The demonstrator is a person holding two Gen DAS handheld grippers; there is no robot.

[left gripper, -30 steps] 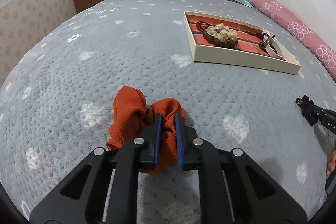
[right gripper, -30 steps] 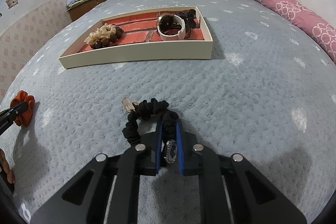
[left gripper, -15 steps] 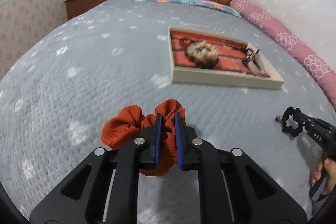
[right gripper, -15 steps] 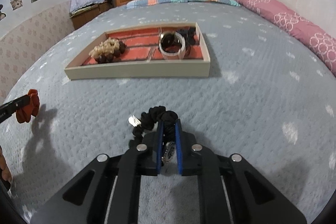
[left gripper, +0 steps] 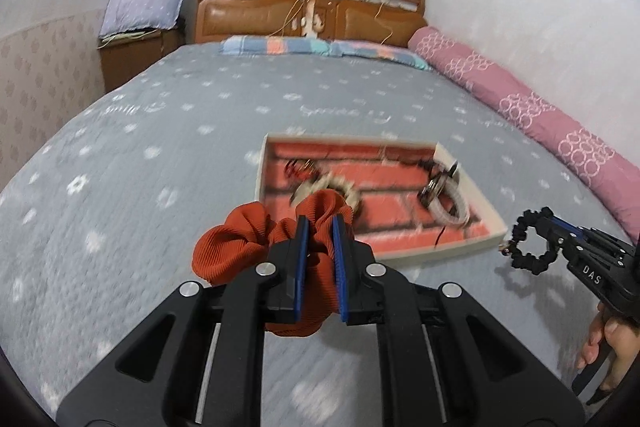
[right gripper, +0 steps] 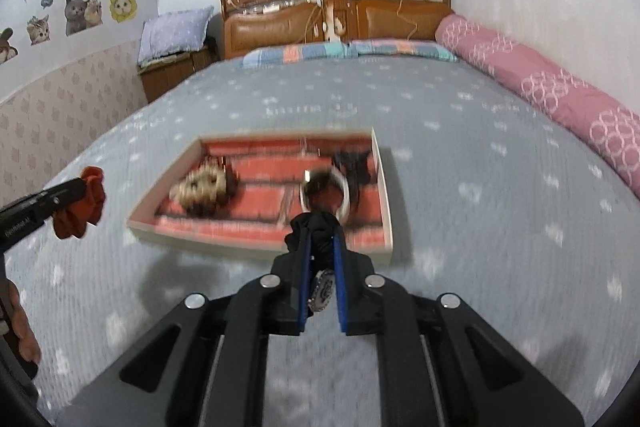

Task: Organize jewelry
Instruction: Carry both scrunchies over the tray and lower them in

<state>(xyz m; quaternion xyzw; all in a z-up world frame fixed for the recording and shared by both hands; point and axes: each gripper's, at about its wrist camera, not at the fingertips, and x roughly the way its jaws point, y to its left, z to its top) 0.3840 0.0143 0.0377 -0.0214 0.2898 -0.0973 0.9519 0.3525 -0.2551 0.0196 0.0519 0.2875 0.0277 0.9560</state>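
My left gripper (left gripper: pixel 319 223) is shut on an orange-red scrunchie (left gripper: pixel 248 243) and holds it in the air in front of the cream tray (left gripper: pixel 440 254) with a red brick-pattern floor. My right gripper (right gripper: pixel 321 239) is shut on a black scrunchie (right gripper: pixel 316 227) with a silver charm, raised near the tray's (right gripper: pixel 256 247) front edge. The black scrunchie (left gripper: pixel 528 245) also shows at the right of the left wrist view. The tray holds a beige-and-brown scrunchie (right gripper: pixel 202 187), a white bangle (right gripper: pixel 344 195) and a dark hair tie (right gripper: pixel 354 163).
The tray lies on a grey quilted bedspread (left gripper: pixel 160 155) with white flowers. A long pink bolster (left gripper: pixel 532 115) runs along the right wall. A wooden headboard (right gripper: pixel 336 11) and a nightstand (right gripper: pixel 176 75) with a pillow are at the back.
Both grippers have lifted their scrunchies off the bedspread and moved forward, closer to the tray. Both have stayed shut.
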